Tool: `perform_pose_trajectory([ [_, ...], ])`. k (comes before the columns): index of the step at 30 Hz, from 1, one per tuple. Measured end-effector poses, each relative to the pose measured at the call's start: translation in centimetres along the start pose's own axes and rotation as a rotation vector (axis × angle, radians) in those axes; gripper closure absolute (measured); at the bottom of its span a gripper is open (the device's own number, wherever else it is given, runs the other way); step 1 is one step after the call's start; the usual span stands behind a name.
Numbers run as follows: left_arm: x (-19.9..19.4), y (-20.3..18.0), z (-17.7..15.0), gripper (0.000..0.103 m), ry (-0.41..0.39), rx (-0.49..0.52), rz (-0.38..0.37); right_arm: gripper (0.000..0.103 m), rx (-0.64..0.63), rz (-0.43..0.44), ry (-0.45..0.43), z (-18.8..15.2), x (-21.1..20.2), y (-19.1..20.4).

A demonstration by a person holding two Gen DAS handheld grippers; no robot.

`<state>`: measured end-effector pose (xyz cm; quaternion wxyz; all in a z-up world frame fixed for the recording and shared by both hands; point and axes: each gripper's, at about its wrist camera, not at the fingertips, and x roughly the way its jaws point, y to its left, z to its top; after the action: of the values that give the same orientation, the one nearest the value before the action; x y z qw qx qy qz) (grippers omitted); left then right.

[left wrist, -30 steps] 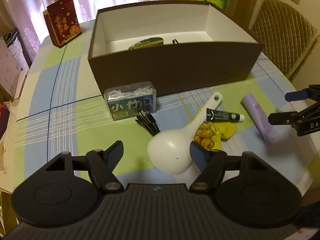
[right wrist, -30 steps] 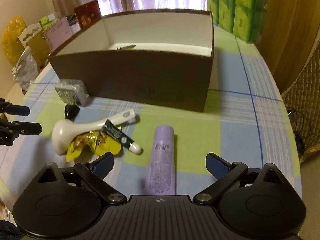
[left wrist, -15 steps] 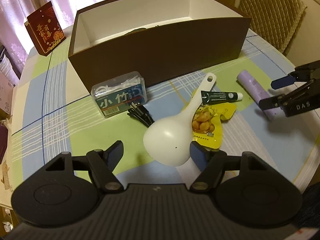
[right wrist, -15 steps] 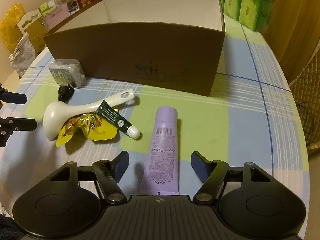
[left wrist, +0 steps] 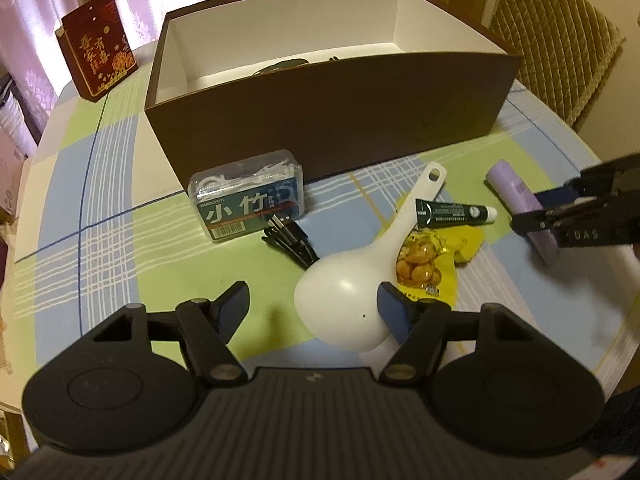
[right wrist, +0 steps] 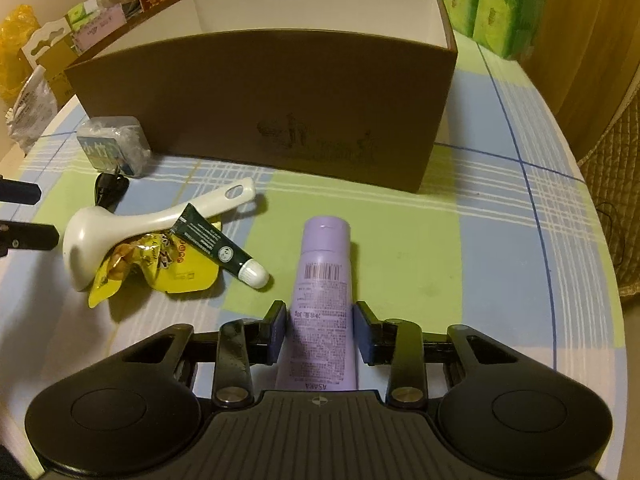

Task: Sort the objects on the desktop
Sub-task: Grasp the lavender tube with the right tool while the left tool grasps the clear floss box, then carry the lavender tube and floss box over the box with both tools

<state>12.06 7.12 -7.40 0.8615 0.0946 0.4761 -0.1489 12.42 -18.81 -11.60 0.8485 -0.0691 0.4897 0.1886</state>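
A purple tube (right wrist: 324, 284) lies on the checked tablecloth, and my right gripper (right wrist: 320, 330) has closed its pads against both sides of the tube's lower end; it also shows in the left wrist view (left wrist: 520, 204). My left gripper (left wrist: 314, 306) is open and empty, low over the bowl of a white spoon (left wrist: 352, 292). Beside the spoon lie a yellow snack packet (left wrist: 428, 268), a dark green small tube (left wrist: 452, 213), a black cable (left wrist: 290, 240) and a clear floss-pick box (left wrist: 248, 194). A large brown box (left wrist: 332, 92) stands behind them with some items inside.
A red gift box (left wrist: 98, 62) stands at the far left of the table. A quilted chair (left wrist: 556, 40) is at the right. Green tissue packs (right wrist: 500, 0) stand behind the box, and bags and cartons (right wrist: 36, 52) crowd the far left edge.
My right gripper has moved down and forward over the purple tube and its jaws have narrowed onto it. My left gripper has stayed open over the spoon, shifting only slightly.
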Motion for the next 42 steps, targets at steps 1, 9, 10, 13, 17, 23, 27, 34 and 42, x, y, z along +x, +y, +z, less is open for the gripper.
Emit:
perform_pose_trajectory([
  [1,0.1,0.2,0.1,0.037,-0.002,-0.009,-0.001,0.07,0.007,-0.004,-0.001,-0.1,0.0,-0.1],
  [9,1.2,2.0,1.9,0.021,-0.049,-0.114,0.068,0.07,0.065,-0.047,-0.001,-0.3,-0.5,-2.3],
  [10,1.4,2.3,2.2,0.02,-0.058,-0.134,0.069,0.07,0.071,-0.052,-0.001,-0.4,-0.6,-2.6],
  [13,2.1,3.1,3.3,0.012,-0.073,-0.185,0.068,0.07,0.09,-0.064,-0.001,-0.5,-0.7,-3.2],
  [17,3.5,3.6,4.6,0.01,-0.073,-0.21,0.069,0.069,0.098,-0.071,-0.001,-0.4,-0.8,-3.4],
  [23,5.7,3.5,5.8,0.01,-0.066,-0.187,0.108,0.069,0.107,-0.085,-0.003,-0.3,-0.6,-3.7],
  [27,6.6,3.2,5.9,0.019,-0.072,-0.16,0.139,0.069,0.109,-0.092,-0.003,-0.1,-0.5,-3.8],
  [34,6.2,3.1,5.0,0.019,-0.095,-0.127,0.156,0.069,0.09,-0.105,-0.009,0.4,-0.1,-3.4],
  [42,3.2,4.3,3.6,0.019,-0.128,-0.162,0.181,0.072,0.061,-0.066,0.007,0.1,-0.3,-2.6],
])
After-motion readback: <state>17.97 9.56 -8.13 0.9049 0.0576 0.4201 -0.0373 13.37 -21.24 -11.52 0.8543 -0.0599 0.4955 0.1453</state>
